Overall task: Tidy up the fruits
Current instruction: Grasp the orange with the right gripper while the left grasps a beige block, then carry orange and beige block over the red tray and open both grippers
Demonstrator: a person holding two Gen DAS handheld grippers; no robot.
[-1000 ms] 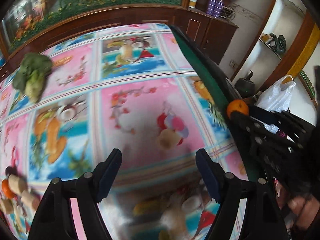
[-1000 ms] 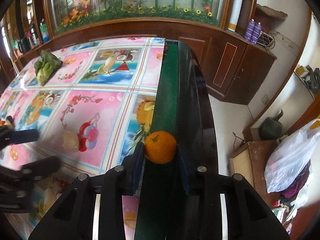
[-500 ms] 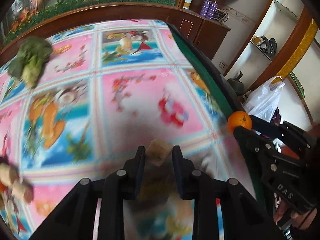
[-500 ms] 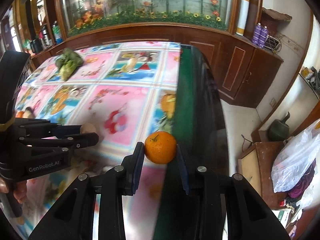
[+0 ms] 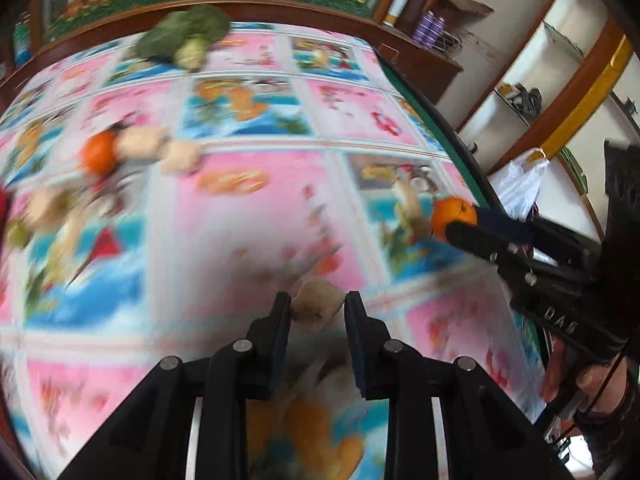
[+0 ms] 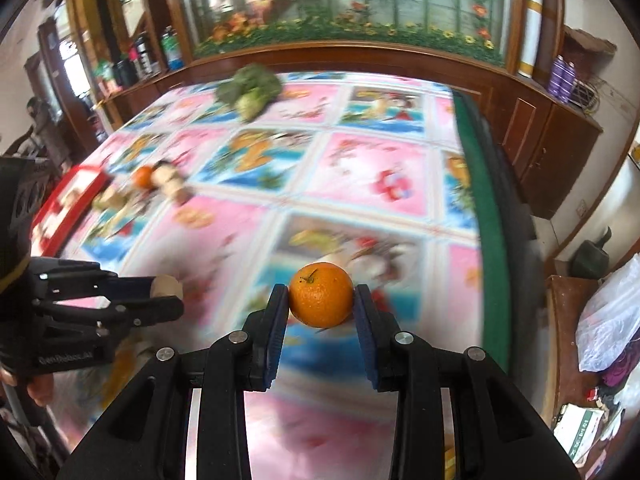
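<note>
Carrying fruit above a bright patterned tablecloth (image 6: 360,168), the right gripper (image 6: 321,304) is clamped on an orange (image 6: 321,294) and the left gripper (image 5: 317,310) is clamped on a pale tan lump (image 5: 317,309). Next likely step: setting both beside the fruit pile (image 6: 160,184) at the far left, releasing gently.

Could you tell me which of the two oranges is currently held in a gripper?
The orange clamped in the right gripper; the other orange lies on the tablecloth.

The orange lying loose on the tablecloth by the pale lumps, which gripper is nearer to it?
Left. The left gripper sits closer to that orange; the right gripper, holding its own orange, is farther toward the table's green edge.
</note>
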